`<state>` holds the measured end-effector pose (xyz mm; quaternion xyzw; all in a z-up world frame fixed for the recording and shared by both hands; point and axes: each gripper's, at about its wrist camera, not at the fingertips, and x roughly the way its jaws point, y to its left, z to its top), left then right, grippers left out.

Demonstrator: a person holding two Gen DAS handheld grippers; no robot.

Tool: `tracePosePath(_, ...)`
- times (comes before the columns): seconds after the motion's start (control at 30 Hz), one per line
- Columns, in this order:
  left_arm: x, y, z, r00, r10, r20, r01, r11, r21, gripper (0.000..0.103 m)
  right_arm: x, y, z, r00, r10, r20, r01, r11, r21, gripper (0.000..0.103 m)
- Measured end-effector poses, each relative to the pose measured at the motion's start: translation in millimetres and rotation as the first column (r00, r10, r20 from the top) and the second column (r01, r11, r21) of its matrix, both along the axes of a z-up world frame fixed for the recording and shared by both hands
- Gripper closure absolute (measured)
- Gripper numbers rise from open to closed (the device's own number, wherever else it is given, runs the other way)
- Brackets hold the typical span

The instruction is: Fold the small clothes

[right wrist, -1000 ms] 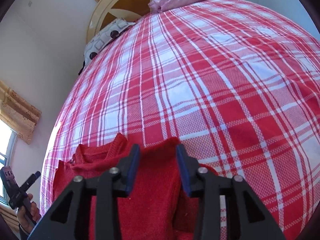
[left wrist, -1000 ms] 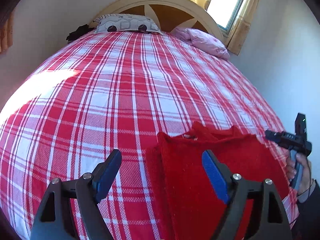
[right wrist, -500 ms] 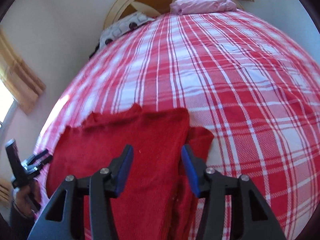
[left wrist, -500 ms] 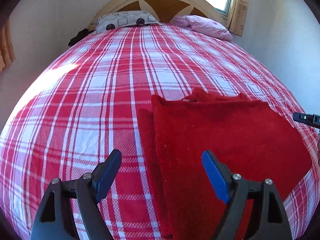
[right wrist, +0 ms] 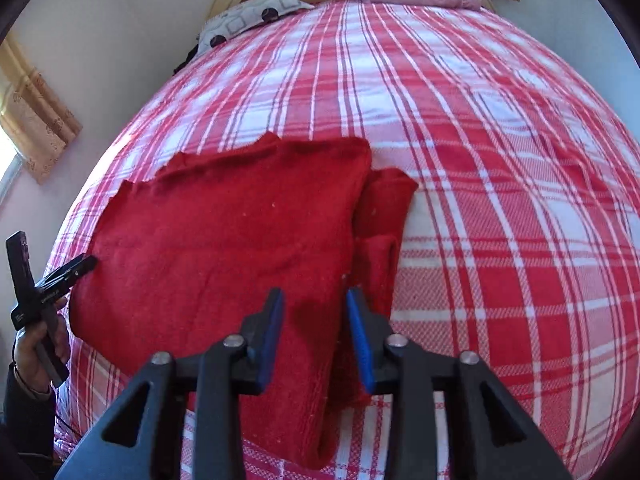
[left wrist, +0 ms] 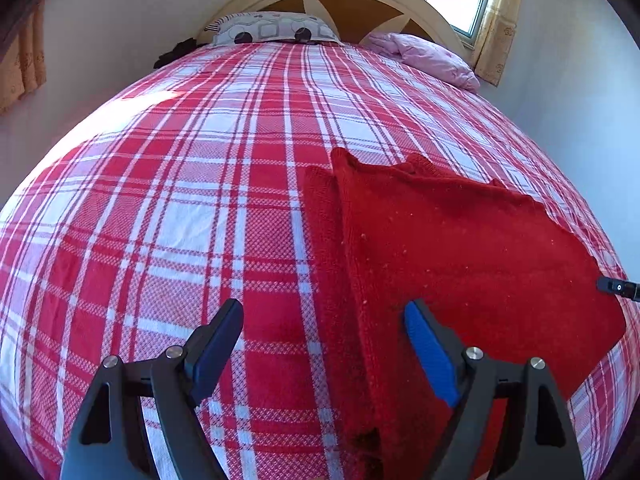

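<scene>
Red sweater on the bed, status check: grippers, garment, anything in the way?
Left gripper open, empty, above the red sweater's edge. Right gripper closing, nothing gripped. Sweater lies flat on the plaid bedspread, one side folded in. Nothing in the way.

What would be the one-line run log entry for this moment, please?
stage: folding | red sweater: flat on plaid bed | left gripper: open, empty | right gripper: closing over sweater edge
</scene>
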<state>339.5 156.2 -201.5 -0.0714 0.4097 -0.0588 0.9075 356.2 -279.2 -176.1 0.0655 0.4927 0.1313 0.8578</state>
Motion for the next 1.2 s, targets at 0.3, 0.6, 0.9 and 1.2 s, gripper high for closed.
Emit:
tracePosePath(0.3,-14,3,-8,0.999,0.018,0.031,-0.018,1.0,0.003,0.017,-9,-13,-21,0.999,-0.044,-0.014,0.044,0.999,-0.009,0.093)
tracePosePath(0.6,-20,3,-10,0.999,0.038,0.037,-0.038,0.999,0.007,0.016,-21,-15,-9,0.997,-0.082,0.012,0.082,0.996,0.04,0.082)
tracePosePath(0.9,-24,3,-11,0.998,0.047,0.032,-0.047,0.999,-0.002,0.016,-68,9,10,0.997,-0.008,0.077,0.01,1.0,-0.022,0.05)
tracePosePath(1.2,-36,4,-14,0.999,0.048,0.007,-0.048,0.998,-0.03,0.013,-67,5,-30,1.0,-0.012,-0.005,0.012,0.998,-0.058,0.074)
